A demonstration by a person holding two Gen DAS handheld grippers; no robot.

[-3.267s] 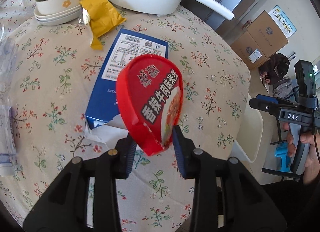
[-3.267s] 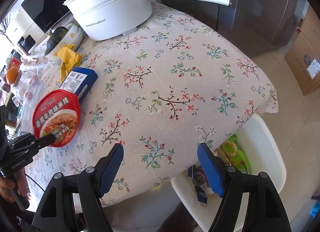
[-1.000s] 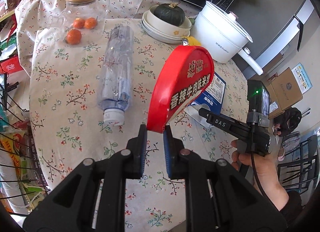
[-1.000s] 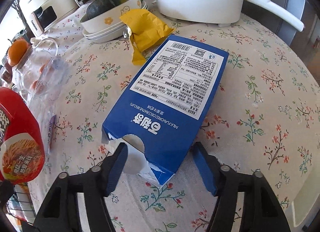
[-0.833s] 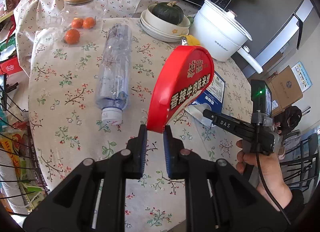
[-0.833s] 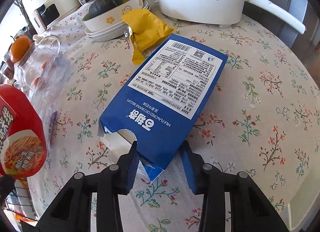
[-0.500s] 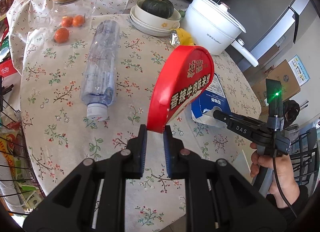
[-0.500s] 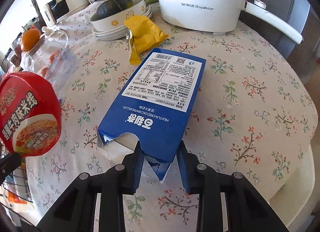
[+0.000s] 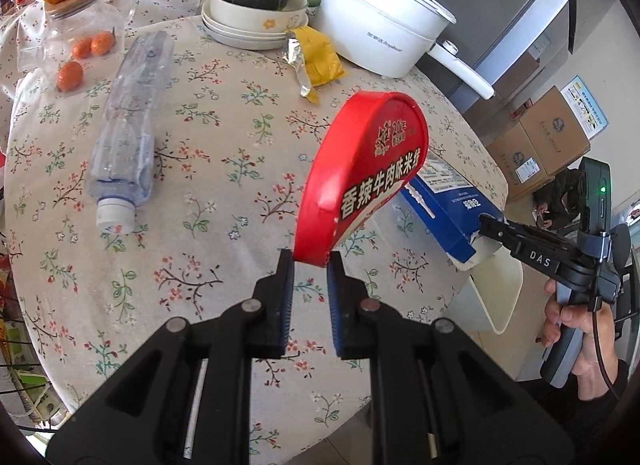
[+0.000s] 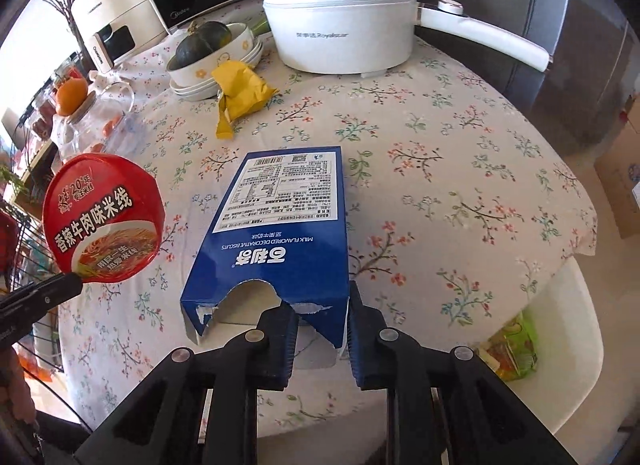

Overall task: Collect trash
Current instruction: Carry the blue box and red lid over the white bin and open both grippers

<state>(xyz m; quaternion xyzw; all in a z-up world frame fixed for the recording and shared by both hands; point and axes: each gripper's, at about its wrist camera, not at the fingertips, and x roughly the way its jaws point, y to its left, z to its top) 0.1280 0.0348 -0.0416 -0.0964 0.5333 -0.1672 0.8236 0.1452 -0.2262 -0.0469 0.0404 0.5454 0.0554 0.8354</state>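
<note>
My left gripper (image 9: 310, 265) is shut on the rim of a red noodle-bowl lid (image 9: 360, 177), held up on edge above the floral table; the same lid (image 10: 102, 221) shows at the left of the right wrist view. My right gripper (image 10: 322, 317) has the torn end of a blue biscuit box (image 10: 280, 233) between its jaws, which are still closing, and the box is lifted off the cloth. That box (image 9: 440, 213) hangs near the table's right edge in the left wrist view. An empty plastic bottle (image 9: 124, 137) and a yellow wrapper (image 9: 318, 57) lie on the table.
A white bin (image 10: 576, 325) with green packaging stands on the floor below the table's right edge. At the back are a white electric pot (image 10: 340, 13), stacked bowls with a squash (image 9: 256, 9), and a glass jar with oranges (image 9: 68, 29). Cardboard boxes (image 9: 540, 141) sit by the wall.
The right gripper closed on the blue box's torn end and lifted it toward the table's right edge. The left gripper drifted the same way with the red lid.
</note>
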